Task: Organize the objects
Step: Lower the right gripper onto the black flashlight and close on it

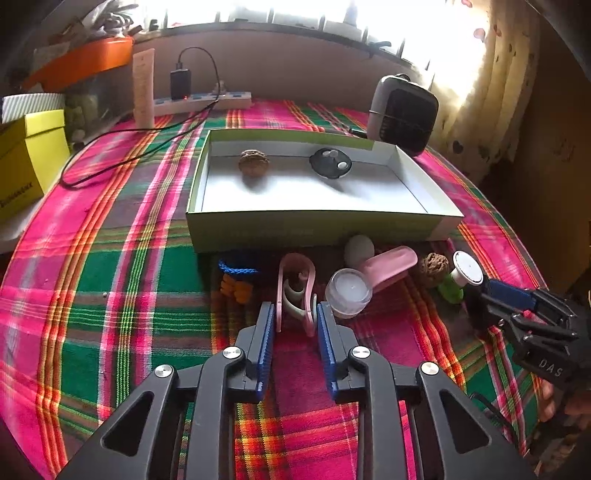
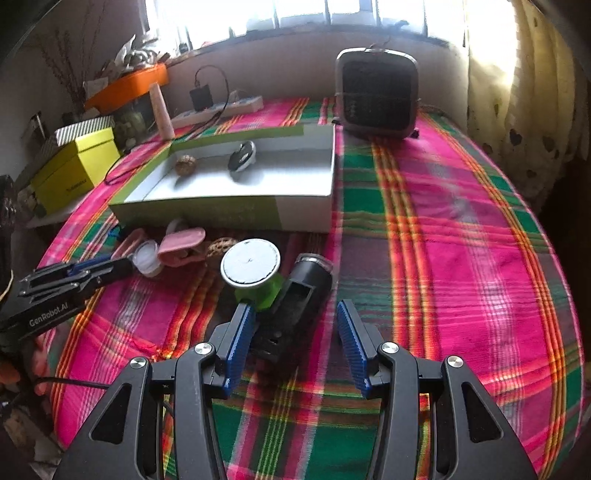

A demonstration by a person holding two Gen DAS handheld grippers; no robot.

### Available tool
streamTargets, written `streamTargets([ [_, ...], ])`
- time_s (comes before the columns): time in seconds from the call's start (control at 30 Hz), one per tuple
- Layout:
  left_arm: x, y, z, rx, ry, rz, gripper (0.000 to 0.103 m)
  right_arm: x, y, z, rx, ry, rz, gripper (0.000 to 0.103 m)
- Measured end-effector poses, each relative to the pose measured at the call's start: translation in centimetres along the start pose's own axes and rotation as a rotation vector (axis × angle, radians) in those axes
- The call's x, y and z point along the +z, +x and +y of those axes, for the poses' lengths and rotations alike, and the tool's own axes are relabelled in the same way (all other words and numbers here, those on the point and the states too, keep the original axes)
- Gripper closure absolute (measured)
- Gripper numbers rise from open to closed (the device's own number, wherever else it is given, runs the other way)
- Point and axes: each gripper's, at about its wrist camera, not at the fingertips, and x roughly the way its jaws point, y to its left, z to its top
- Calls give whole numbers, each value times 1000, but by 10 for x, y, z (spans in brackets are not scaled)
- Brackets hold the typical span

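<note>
Two hand-held grippers over plaid tablecloth [image 2: 461, 229], left hand-held gripper [image 1: 295, 312] seemingly clamping pink clip [image 1: 295, 291]; right hand-held gripper [image 2: 295, 314] apart, bright window [image 2: 295, 14] behind.

black linkage tongs [image 1: 295, 314], blue ribbed pads [image 2: 240, 343], silver screws, white lettering on each housing

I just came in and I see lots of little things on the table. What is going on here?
A person is tidying small things into the white box, with a gripper in each hand. A walnut and a black lid already lie inside. The left gripper is shut on a pink clip on the checked cloth in front of the box. The right gripper is open over a black gadget, not gripping it. A small jar and a green-stemmed knob wait nearby.
</note>
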Motion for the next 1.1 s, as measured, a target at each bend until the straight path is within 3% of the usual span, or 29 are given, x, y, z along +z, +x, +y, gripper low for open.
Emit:
streamTargets([
  [0.37, 5, 6, -7, 3, 33, 9, 72, 4, 3, -19, -82, 30, 20, 55],
  [0.8, 19, 17, -6, 37, 22, 11, 71, 13, 12, -20, -65, 13, 22, 56],
  [1.1, 21, 19, -8, 56, 32, 13, 72, 15, 13, -18, -55, 2, 21, 68],
])
